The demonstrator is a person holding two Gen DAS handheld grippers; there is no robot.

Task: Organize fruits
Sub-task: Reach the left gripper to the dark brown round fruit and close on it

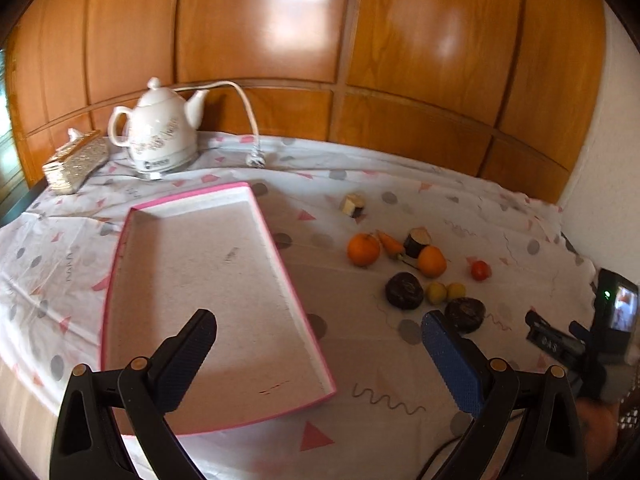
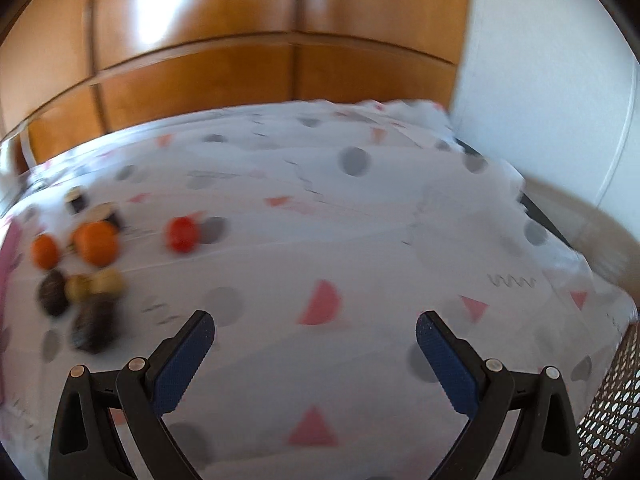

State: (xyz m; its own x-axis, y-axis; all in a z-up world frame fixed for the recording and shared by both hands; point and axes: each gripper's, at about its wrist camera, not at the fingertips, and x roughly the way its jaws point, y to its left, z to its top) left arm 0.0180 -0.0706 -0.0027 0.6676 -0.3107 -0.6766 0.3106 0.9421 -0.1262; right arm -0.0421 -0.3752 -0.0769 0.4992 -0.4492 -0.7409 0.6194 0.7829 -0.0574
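Observation:
A shallow pink-rimmed tray lies empty on the patterned tablecloth at the left. To its right sit two oranges, a small carrot, a red tomato, two small yellow fruits, two dark round pieces and two cut dark-skinned chunks. My left gripper is open and empty above the tray's near right corner. My right gripper is open and empty over bare cloth; the blurred fruit cluster and tomato lie to its left.
A white ceramic kettle with a cord and a glittery box stand at the back left. Wooden panelling runs behind the table. The right gripper's body shows at the right edge of the left wrist view. A woven chair is at the far right.

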